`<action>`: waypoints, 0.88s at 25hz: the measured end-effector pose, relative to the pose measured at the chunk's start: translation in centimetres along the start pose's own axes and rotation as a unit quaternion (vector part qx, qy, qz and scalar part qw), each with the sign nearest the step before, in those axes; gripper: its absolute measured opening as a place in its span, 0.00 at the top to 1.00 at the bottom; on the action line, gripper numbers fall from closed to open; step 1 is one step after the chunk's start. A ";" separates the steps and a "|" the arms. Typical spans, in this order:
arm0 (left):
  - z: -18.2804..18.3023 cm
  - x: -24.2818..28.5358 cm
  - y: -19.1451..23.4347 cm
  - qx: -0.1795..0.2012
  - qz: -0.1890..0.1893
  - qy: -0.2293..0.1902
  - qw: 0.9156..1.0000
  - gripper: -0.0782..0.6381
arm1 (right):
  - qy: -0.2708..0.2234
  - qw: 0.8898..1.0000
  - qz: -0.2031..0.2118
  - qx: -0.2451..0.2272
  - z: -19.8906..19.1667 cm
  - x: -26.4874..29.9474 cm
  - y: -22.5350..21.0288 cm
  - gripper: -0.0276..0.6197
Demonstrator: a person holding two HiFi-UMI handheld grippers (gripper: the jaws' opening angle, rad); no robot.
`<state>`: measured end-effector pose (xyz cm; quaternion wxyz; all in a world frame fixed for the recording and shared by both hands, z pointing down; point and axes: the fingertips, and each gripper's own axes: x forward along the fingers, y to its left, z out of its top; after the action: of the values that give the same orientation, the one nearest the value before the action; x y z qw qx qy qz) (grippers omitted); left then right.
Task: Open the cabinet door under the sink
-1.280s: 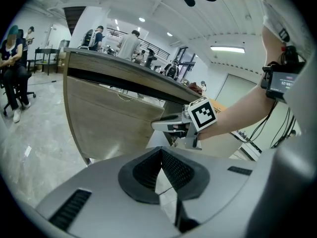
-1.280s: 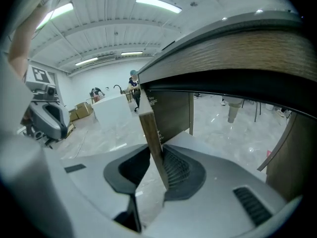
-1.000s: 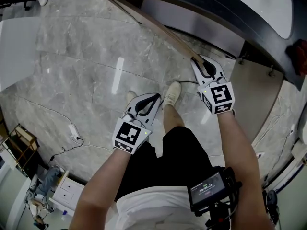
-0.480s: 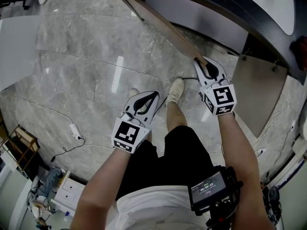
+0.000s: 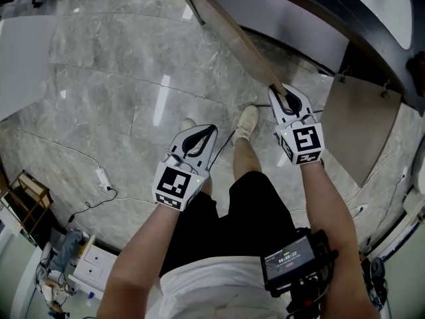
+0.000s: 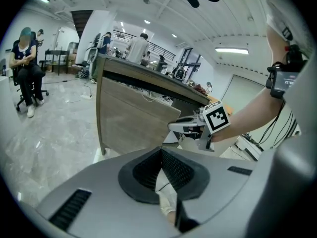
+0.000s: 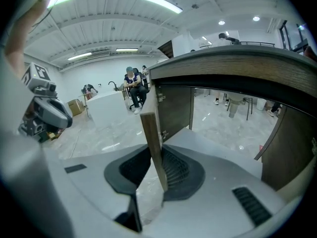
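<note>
The wooden cabinet door (image 5: 232, 35) stands swung out from the cabinet under the dark countertop (image 5: 319, 5). My right gripper (image 5: 278, 89) is shut on the door's free edge, and its jaws have just been closing a little on it. In the right gripper view the door edge (image 7: 148, 128) stands upright between the pads of the right gripper (image 7: 154, 155). My left gripper (image 5: 212, 128) hangs shut and empty over the floor, left of the door. The left gripper view shows the left gripper (image 6: 161, 150) closed, with the door's face (image 6: 133, 118) and the right gripper (image 6: 174, 128) ahead.
A second cabinet door (image 5: 352, 125) stands open at the right. The person's shoes (image 5: 246, 123) are on the marble floor below the grippers. A power strip and cable (image 5: 103, 178) lie at the left. People sit and stand far off in the room.
The right gripper has drawn the door edge toward the person, and the door has swung wider. The left gripper has shifted along with it, still shut.
</note>
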<state>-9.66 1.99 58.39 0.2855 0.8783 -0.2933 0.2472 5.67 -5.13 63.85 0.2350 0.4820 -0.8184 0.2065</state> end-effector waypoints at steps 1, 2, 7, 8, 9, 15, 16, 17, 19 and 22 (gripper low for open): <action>-0.2 -0.2 0.2 0.000 0.000 0.001 1.000 0.88 | 0.000 1.000 -0.004 0.000 0.0 0.1 0.2 0.84; -0.3 -0.4 0.4 0.000 -0.001 0.002 1.000 0.88 | 0.000 1.000 -0.007 0.001 0.0 0.1 0.4 0.84; -1.5 -1.5 1.1 0.000 -0.002 0.010 1.000 0.88 | 0.002 1.000 0.002 -0.001 -0.2 0.2 2.8 0.84; -1.5 -1.6 1.2 0.001 -0.003 0.009 1.000 0.88 | 0.002 1.000 -0.002 0.004 -0.3 0.2 3.0 0.84; -1.4 -1.7 1.3 0.002 -0.004 0.006 1.000 0.88 | 0.002 1.000 -0.006 0.008 -0.4 0.2 3.2 0.84; -2.2 -3.0 2.7 0.001 -0.001 0.006 1.000 0.88 | 0.007 1.000 0.000 0.015 -0.8 0.6 6.2 0.84; -2.2 -3.1 2.9 0.001 0.000 0.006 1.000 0.88 | 0.008 1.000 0.000 0.018 -0.8 0.7 6.5 0.83; -2.2 -3.3 3.1 0.000 0.001 0.005 1.000 0.88 | 0.008 1.000 0.000 0.019 -0.7 0.7 6.7 0.83; -2.1 -3.5 3.6 -0.002 0.004 0.002 1.000 0.88 | 0.009 1.000 0.004 0.018 -0.7 0.8 7.2 0.83; -2.3 -4.1 4.3 -0.007 0.011 -0.003 1.000 0.88 | 0.012 1.000 0.012 0.013 -0.7 1.1 8.2 0.83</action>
<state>-15.96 2.17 59.07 0.2881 0.8734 -0.3058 0.2461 -1.95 -1.80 64.14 0.2356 0.4726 -0.8187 0.2256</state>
